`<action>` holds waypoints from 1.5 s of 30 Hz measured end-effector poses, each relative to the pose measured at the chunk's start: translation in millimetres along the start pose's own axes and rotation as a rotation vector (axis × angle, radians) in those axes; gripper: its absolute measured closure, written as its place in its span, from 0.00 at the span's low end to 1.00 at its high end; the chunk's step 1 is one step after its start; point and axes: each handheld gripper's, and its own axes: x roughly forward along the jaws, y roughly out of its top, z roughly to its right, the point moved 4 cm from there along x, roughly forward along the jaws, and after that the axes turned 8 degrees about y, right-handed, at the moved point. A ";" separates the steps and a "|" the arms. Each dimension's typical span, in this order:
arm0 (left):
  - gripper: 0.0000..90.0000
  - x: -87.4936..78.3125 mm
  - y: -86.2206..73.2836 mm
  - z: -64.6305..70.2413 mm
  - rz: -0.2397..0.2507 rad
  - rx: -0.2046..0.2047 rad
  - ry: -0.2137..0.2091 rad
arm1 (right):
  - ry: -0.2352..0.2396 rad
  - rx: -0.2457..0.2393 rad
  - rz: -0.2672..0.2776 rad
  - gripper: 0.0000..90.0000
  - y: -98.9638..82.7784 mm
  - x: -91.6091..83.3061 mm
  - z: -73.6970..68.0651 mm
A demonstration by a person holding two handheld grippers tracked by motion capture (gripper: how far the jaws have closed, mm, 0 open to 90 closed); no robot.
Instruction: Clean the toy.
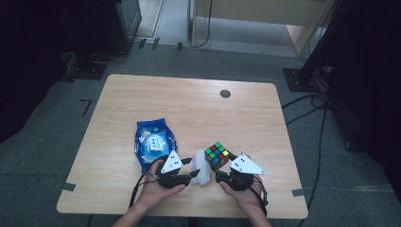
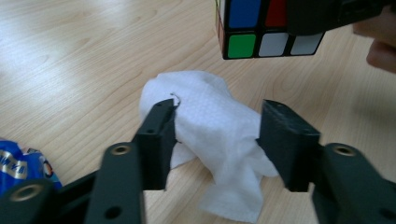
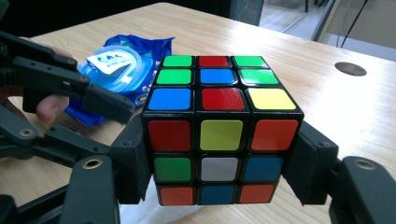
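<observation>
High view: a wooden table (image 1: 142,94) with a blue wet-wipe packet (image 1: 153,142) at its near left, a crumpled white wipe (image 1: 201,170) near the front edge and a scrambled puzzle cube (image 1: 216,154) just right of the wipe; a round dark grommet (image 1: 225,93) sits toward the far right of the top; cables trail over the grey floor around it, and the room's corners are too dark to read.

The packet carries a white label with blue print, too small and blurred to read; in the left gripper view the packet (image 2: 23,163) is cut off at the lower left edge, and its lettering there is illegible too.

The left gripper (image 2: 217,135) has its jaws spread apart, one on each side of the wipe (image 2: 210,135); the pads do not press it, and the wipe lies loose on the wood, its lower fold partly hidden behind the jaws.

The right gripper (image 3: 219,158) is clamped on the cube (image 3: 219,126), pads against its two side faces; the cube is held just above the table and close beside the wipe; its bottom and far faces are hidden, and in the left gripper view its upper part (image 2: 257,28) is cut off by the frame.

In the right gripper view the left gripper's black arms (image 3: 60,84) cross in front of the packet (image 3: 121,70) and cover part of its label.
</observation>
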 end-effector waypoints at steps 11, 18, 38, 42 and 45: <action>0.31 -2.1 -0.1 7.2 0.029 0.083 0.072 | 0.038 0.035 0.028 0.39 18.7 2.0 -15.2; 0.31 1.0 5.5 12.1 0.047 0.136 0.100 | 0.099 0.078 0.018 0.39 22.4 4.8 -26.4; 0.30 -5.9 8.4 16.2 0.130 0.228 0.152 | 0.182 0.152 -0.041 0.39 22.7 9.3 -35.5; 0.30 -5.6 7.9 18.8 0.137 0.257 0.160 | 0.206 0.191 -0.059 0.39 21.9 10.2 -31.8; 0.29 -5.2 7.7 20.1 0.138 0.266 0.156 | 0.216 0.200 -0.080 0.39 21.2 10.5 -31.3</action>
